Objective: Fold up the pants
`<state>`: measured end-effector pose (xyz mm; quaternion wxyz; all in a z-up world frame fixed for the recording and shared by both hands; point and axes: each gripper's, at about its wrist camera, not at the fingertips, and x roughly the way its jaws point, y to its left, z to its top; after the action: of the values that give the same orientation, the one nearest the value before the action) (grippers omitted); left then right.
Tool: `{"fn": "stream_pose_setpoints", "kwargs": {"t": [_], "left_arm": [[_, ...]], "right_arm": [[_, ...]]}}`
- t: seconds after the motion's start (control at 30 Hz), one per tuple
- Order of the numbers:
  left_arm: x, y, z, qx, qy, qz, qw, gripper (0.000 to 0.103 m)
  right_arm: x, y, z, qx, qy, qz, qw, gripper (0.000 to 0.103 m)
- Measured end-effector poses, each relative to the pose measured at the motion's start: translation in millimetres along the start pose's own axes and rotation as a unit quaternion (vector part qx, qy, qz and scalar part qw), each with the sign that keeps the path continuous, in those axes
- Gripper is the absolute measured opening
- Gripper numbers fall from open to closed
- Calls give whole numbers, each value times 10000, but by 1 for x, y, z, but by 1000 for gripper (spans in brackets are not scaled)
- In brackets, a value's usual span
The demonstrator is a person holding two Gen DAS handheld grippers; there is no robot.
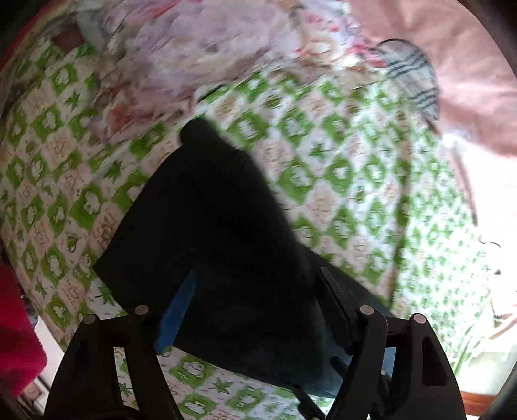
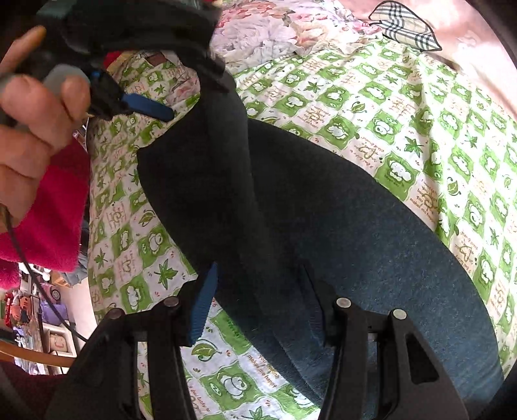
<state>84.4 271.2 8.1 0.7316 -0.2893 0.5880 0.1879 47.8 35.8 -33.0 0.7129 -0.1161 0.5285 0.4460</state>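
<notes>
Dark blue-black pants (image 2: 323,210) lie on a bed covered by a green-and-white patterned sheet (image 2: 404,106). My right gripper (image 2: 255,294) is shut on a fold of the pants and lifts it off the sheet. My left gripper (image 1: 255,290) is shut on another part of the pants (image 1: 210,219), raised above the bed. In the right wrist view the left gripper (image 2: 142,103) shows at upper left, held by a hand in a pink sleeve, with the cloth hanging from it.
A floral quilt (image 2: 268,26) is bunched at the far side of the bed. A plaid cloth (image 2: 404,22) lies at the far right, near a pink wall (image 1: 452,48). Cluttered shelves (image 2: 38,310) stand beside the bed at lower left.
</notes>
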Motion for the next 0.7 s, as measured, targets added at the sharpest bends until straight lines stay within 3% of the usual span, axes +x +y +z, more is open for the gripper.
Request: {"fn": "stream_pose_setpoints", "kwargs": {"t": [0.03,0.1,0.13,0.27,0.37,0.5,0.7], "left_arm": [[6,4,1,-81,65,0,9999,57],[15,16,-1,-212,217,-138,9994,12],[14,22,-4,-245,205,-199,9993,8],[-6,41,-25,-102,-299,-552,9980,5],[-16,57,-44,-73,-444,-820,9956,5],[-13,80,-67,-183,-492,-1088,9927,5],[0,88,-76,-207,-746,-1257,9890,5]], "right_arm": [[0,1,0,-46,5,17,10000,40],[0,2,0,-120,52,44,9999,14],[-3,2,0,-136,37,75,9999,10],[-33,8,2,-260,-227,270,9990,7],[-46,11,2,-363,-276,377,9982,7],[-39,16,-3,-486,-82,422,9979,7],[-11,19,-9,-449,238,367,9980,7]]}}
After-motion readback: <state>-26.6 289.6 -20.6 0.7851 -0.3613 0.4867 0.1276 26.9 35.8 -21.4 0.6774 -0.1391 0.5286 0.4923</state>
